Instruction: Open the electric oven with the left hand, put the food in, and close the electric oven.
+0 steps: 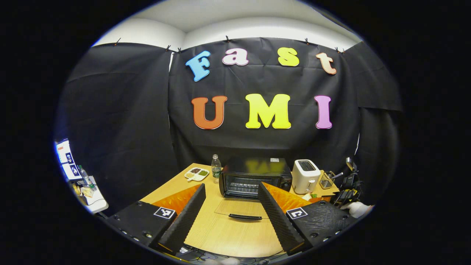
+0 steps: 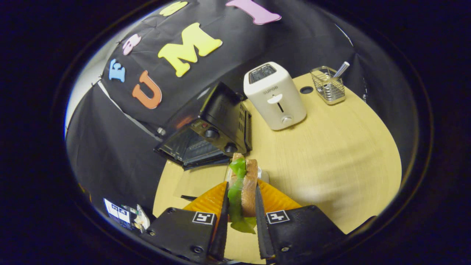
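The black electric oven (image 1: 254, 176) stands at the back of the wooden table (image 1: 228, 235). Its glass door lies folded down flat toward me, with the black door handle (image 1: 244, 217) at its front edge. My left gripper (image 1: 232, 186) hangs open above the door, holding nothing. In the right gripper view the oven (image 2: 209, 136) is ahead and to the left, its door (image 2: 195, 184) down. My right gripper (image 2: 241, 186) is shut on a sandwich (image 2: 251, 176) of brown bread with green lettuce, held on edge above the table (image 2: 331, 154), near the oven's control end.
A white toaster (image 1: 305, 176) (image 2: 274, 95) stands right of the oven, with a wire basket (image 1: 326, 180) (image 2: 328, 88) beyond it. A water bottle (image 1: 216, 167) and a divided snack plate (image 1: 197, 173) sit left of the oven. A gloved hand (image 1: 357, 209) shows at the far right.
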Tool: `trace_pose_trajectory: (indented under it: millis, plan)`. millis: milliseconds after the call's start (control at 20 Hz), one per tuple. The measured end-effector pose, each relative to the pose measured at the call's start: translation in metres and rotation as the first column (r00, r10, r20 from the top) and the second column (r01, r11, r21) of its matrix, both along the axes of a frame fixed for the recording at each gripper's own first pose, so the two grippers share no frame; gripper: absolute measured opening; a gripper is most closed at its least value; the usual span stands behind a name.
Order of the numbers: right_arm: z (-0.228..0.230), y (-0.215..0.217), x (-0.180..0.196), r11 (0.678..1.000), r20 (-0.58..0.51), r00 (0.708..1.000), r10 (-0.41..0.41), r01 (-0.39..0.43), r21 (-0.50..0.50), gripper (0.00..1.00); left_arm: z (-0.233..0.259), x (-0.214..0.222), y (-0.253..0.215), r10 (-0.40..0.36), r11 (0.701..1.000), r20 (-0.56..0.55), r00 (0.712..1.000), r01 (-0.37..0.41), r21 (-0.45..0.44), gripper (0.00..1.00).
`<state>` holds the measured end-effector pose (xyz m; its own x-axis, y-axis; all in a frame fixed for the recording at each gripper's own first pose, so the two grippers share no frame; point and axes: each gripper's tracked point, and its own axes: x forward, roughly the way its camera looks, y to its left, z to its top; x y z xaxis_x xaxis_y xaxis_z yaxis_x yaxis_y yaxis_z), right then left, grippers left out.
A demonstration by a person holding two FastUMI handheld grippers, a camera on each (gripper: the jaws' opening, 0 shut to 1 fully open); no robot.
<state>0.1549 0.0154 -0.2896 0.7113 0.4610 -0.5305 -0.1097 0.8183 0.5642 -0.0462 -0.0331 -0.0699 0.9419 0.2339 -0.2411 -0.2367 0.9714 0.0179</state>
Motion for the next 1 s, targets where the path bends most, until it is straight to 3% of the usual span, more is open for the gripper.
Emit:
trace_pose_trajectory:
  millis: [250,550,650,800,1000]
  plan:
    - [0.041,0.063,0.000,0.988,0.087,0.992,-0.088,0.075,0.136,0.37,-0.009,-0.008,0.009,-0.047,0.998,-0.005,0.999,0.047,0.028,0.94]
    - [0.038,0.165,0.018,0.929,0.141,0.955,-0.262,0.210,0.306,0.37,-0.022,-0.021,0.028,-0.164,0.986,-0.009,0.986,0.164,0.034,0.94]
    - [0.030,0.190,0.027,0.895,0.131,0.934,-0.333,0.268,0.357,0.37,-0.023,-0.025,0.035,-0.204,0.978,0.000,0.979,0.204,0.046,0.94]
    - [0.014,0.212,0.047,0.815,0.072,0.893,-0.445,0.370,0.446,0.37,-0.029,-0.038,0.052,-0.239,0.968,-0.016,0.971,0.239,0.073,0.94]
    - [-0.006,0.236,0.069,0.730,0.000,0.846,-0.534,0.460,0.506,0.37,-0.038,-0.051,0.076,-0.248,0.964,-0.037,0.968,0.250,0.091,0.95]
